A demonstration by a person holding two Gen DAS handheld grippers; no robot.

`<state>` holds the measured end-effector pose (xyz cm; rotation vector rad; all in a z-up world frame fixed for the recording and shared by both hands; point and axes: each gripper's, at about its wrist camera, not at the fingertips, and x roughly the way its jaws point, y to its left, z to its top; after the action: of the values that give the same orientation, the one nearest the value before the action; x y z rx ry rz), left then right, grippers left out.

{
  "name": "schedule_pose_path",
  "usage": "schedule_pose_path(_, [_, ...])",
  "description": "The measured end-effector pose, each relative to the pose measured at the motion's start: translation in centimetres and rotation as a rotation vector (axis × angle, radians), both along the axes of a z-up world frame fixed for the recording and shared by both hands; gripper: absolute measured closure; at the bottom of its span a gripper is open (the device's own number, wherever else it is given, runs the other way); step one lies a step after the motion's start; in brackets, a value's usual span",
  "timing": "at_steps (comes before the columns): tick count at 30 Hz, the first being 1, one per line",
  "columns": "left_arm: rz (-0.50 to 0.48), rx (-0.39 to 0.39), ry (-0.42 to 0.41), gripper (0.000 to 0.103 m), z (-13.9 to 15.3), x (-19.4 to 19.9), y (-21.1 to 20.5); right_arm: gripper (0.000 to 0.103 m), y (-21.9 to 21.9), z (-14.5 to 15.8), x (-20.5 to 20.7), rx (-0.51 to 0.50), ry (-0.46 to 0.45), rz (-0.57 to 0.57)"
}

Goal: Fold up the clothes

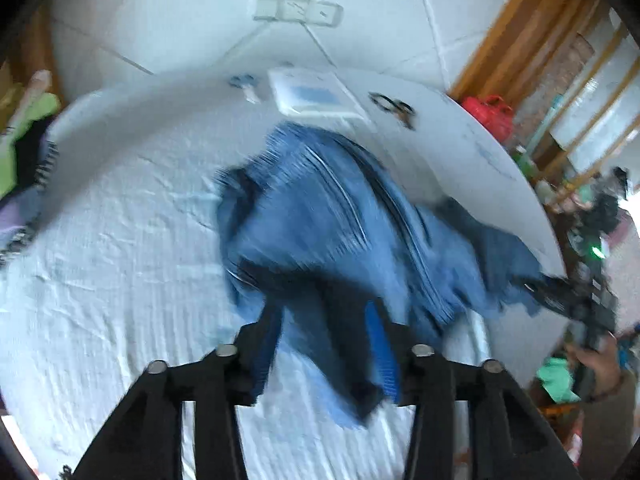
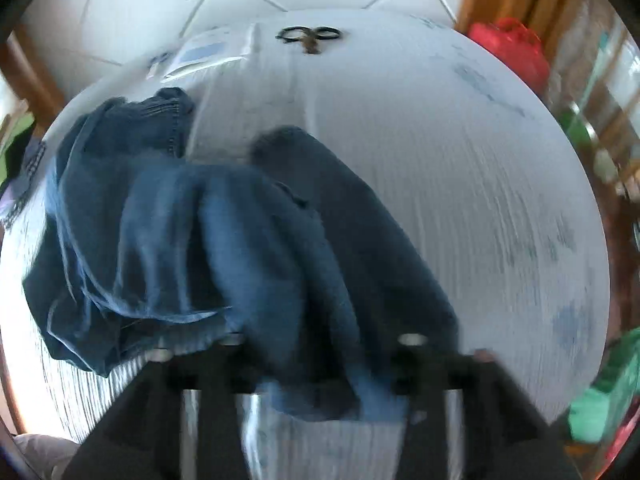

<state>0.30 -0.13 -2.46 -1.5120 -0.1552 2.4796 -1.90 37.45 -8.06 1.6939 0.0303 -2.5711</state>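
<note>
A pair of blue jeans (image 1: 320, 216) hangs bunched above a white-clothed round table (image 1: 120, 264), blurred by motion. My left gripper (image 1: 326, 344) is shut on a hem of the jeans, cloth pinched between its blue pads. The right gripper shows in the left wrist view (image 1: 560, 292) at the far right, on the other end of the jeans. In the right wrist view the jeans (image 2: 208, 248) drape from my right gripper (image 2: 320, 364), which is shut on the denim, above the table (image 2: 460, 160).
Black scissors (image 2: 310, 36) and a white paper packet (image 2: 200, 56) lie at the table's far edge; both also show in the left wrist view, scissors (image 1: 394, 106), packet (image 1: 316, 96). A red bag (image 2: 512, 52) sits beyond the table at the right. Green clothes (image 1: 28, 128) lie left.
</note>
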Motion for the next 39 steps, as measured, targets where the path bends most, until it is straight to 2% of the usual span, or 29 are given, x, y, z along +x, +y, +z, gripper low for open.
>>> schedule_pose_path(3, [0.094,-0.077,0.035,0.052,0.6,-1.1,-2.0,0.033,-0.5,3.0,-0.7,-0.063,0.078,0.03])
schedule_pose_path(5, [0.13,-0.097,0.034,0.052,0.1,-2.6,-3.4,0.011,-1.4,5.3,-1.8,-0.121,0.14,0.061])
schedule_pose_path(7, [0.151,-0.094,0.014,0.052,-0.9,-4.3,-4.4,0.004,-2.3,7.6,-2.8,-0.18,0.202,0.092])
schedule_pose_path(9, [0.173,-0.087,-0.019,0.052,-2.4,-6.5,-5.0,0.004,-4.3,8.0,-5.0,-0.228,0.204,0.132])
schedule_pose_path(13, [0.185,-0.126,-0.044,0.052,-5.2,-9.8,-4.8,0.006,-8.0,6.2,-9.2,-0.279,0.15,0.189])
schedule_pose_path(17, [0.182,-0.094,-0.096,0.052,-8.5,-13.2,-4.8,0.024,-11.8,3.2,-13.2,-0.307,0.063,0.236])
schedule_pose_path(25, [0.15,-0.101,-0.155,0.052,-13.8,-18.3,-3.2,0.024,-18.0,-3.9,-20.3,-0.232,-0.067,0.294])
schedule_pose_path(28, [0.128,-0.155,-0.128,0.048,-14.2,-18.4,-2.1,0.021,-18.8,-6.4,-21.5,-0.215,-0.115,0.289])
schedule_pose_path(30, [0.115,-0.183,-0.113,0.054,-14.2,-18.2,-1.4,0.021,-19.2,-7.9,-21.8,-0.217,-0.149,0.302])
schedule_pose_path(31, [0.109,-0.197,-0.106,0.059,-14.2,-18.1,-1.0,0.027,-19.6,-8.6,-21.4,-0.209,-0.165,0.333])
schedule_pose_path(32, [0.109,-0.198,-0.104,0.076,-14.1,-17.9,-0.9,0.052,-20.1,-8.5,-20.9,-0.155,-0.136,0.367])
schedule_pose_path(33, [0.115,-0.187,-0.105,0.084,-13.8,-17.7,-1.0,0.072,-20.7,-8.4,-20.4,-0.1,-0.124,0.396])
schedule_pose_path(34, [0.125,-0.178,-0.101,0.085,-13.4,-17.3,-1.3,0.08,-21.0,-8.3,-20.1,-0.091,-0.118,0.406])
schedule_pose_path(35, [0.139,-0.179,-0.085,0.086,-12.5,-16.8,-1.6,0.086,-21.1,-7.7,-19.8,-0.091,-0.101,0.42])
schedule_pose_path(37, [0.175,-0.184,-0.034,0.087,-10.1,-15.3,-2.9,0.088,-21.5,-5.6,-19.2,-0.088,-0.046,0.443])
schedule_pose_path(39, [0.231,-0.169,0.019,0.087,-7.0,-13.2,-5.2,0.088,-22.3,-2.1,-18.2,-0.109,0.039,0.484])
